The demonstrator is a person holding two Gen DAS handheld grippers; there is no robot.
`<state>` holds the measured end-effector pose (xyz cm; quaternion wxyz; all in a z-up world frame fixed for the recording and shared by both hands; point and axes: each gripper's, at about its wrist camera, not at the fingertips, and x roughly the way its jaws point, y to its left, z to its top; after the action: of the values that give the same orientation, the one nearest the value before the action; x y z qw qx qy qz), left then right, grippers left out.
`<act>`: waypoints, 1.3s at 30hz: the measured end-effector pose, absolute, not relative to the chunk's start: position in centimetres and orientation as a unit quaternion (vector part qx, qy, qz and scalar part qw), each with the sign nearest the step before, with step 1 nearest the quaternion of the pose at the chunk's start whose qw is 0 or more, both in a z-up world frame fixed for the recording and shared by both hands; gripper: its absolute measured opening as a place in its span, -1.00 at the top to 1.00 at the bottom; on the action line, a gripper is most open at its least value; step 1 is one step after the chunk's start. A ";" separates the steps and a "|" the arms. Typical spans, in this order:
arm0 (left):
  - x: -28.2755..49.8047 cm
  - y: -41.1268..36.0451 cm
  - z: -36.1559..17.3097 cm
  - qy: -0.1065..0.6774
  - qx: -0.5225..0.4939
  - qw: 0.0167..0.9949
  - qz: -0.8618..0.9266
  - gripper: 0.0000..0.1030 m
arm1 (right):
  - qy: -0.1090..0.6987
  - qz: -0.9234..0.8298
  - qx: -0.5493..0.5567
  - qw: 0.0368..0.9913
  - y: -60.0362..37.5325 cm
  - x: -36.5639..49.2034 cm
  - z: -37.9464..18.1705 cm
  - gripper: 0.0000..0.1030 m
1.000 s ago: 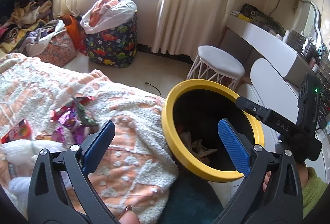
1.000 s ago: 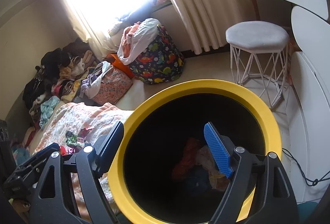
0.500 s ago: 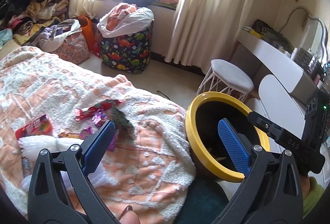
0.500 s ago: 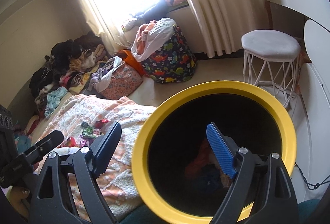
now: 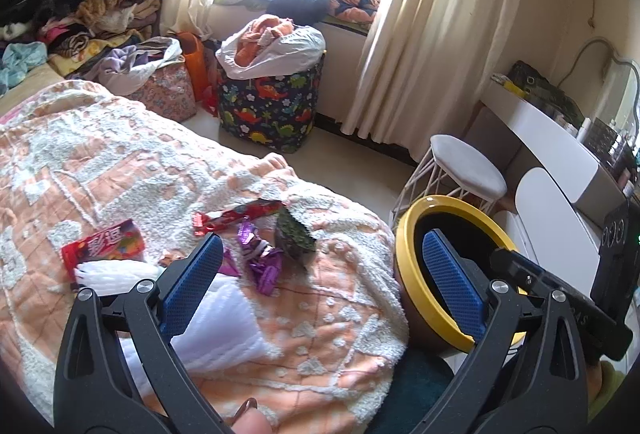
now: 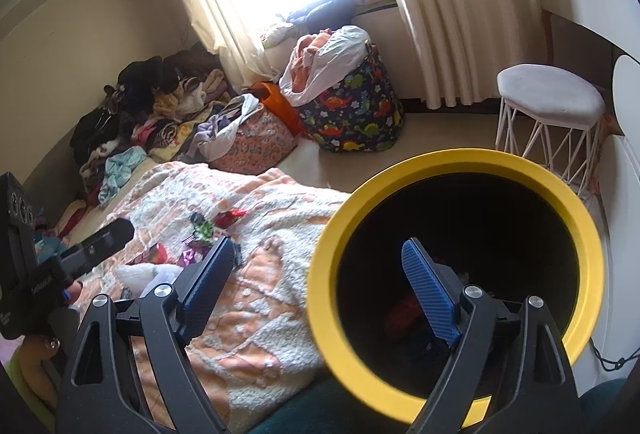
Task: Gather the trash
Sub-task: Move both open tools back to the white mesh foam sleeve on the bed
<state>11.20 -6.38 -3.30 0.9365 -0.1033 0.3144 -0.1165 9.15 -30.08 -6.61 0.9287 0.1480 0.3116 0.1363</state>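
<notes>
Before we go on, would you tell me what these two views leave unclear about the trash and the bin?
- Bin contents: right wrist view, dark inside, only reddish scraps behind the right gripper.
- White sheet: left wrist view, partly covered by the left gripper.
- Red packet print: too small to read.
- Wrappers: right wrist view, tiny, uncountable.

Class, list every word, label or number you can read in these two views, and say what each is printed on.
"彩逗", roughly: large white characters on the red snack packet lying on the bedspread.
Small print on the right gripper's arm: too blurred to read.
Nothing else legible.
</notes>
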 end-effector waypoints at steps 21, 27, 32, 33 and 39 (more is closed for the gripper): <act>11.0 -1.0 -3.6 0.303 -0.137 0.940 -0.072 -0.78 | 0.340 0.193 0.102 0.915 -22.9 7.5 -6.9 -0.71; 10.8 1.0 -3.8 0.299 -0.146 0.941 -0.055 -0.78 | 0.349 0.207 0.089 0.910 -20.8 7.3 -7.1 -0.72; 10.8 3.3 -3.9 0.296 -0.154 0.942 -0.032 -0.78 | 0.358 0.224 0.081 0.903 -18.6 7.0 -7.2 -0.73; 10.8 3.8 -4.0 0.297 -0.155 0.942 -0.028 -0.78 | 0.360 0.228 0.080 0.901 -18.1 7.0 -7.2 -0.74; 10.7 6.6 -5.0 0.306 -0.156 0.939 -0.007 -0.78 | 0.387 0.244 0.089 0.885 -15.7 7.6 -8.1 -0.74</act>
<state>10.67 6.56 -4.96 0.9390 -0.1563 0.3062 -0.0074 7.57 -15.67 -8.06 0.8848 0.0888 0.3867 0.2442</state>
